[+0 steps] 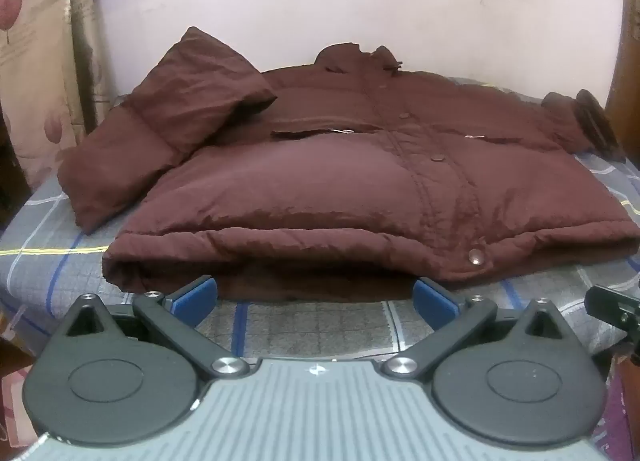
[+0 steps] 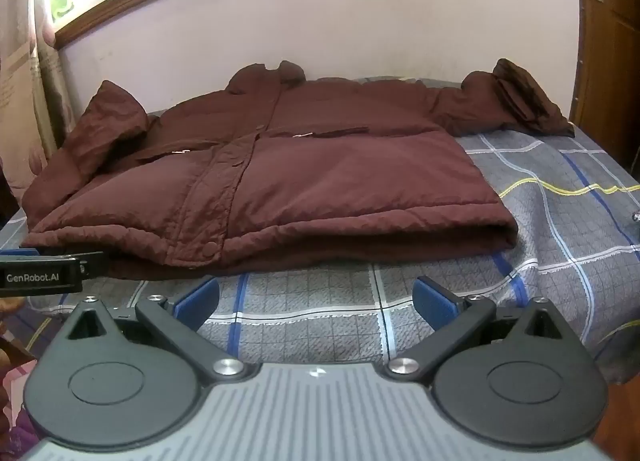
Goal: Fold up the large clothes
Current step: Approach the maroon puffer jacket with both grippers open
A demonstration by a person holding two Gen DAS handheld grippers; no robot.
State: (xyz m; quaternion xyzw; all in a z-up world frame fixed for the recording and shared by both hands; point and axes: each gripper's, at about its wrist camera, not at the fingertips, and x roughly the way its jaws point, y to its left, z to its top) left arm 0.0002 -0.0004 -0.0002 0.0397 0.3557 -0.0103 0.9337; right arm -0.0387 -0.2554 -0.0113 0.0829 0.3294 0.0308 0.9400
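A plaid bedsheet (image 2: pixel 540 221) (grey, blue-lined) meets a pale wall (image 1: pixel 320 21) beside a wooden door (image 2: pixel 608 61).

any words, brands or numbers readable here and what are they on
"GenRobot.AI": white print on the black side of the left gripper, seen in the right wrist view.
Curtain: faint print, too blurred to read.
Small logo on each gripper's grey body: a mark, no letters.

Count, both wrist views:
- 1 brown padded jacket (image 1: pixel 320 165), centre of frame, on 1 bed (image 2: pixel 560 221) with a grey checked cover.
- 2 sleeves: 1 at left (image 1: pixel 168 117), 1 at upper right (image 2: pixel 520 101).
- 2 chest pocket flaps (image 1: pixel 320 133).
- 3 snap buttons visible on the placket in the left wrist view (image 1: pixel 476 257).
- 2 claws: left claw (image 1: pixel 316 297), right claw (image 2: pixel 316 301), each with 2 blue pads.
- 1 door, upper right (image 2: pixel 608 41).
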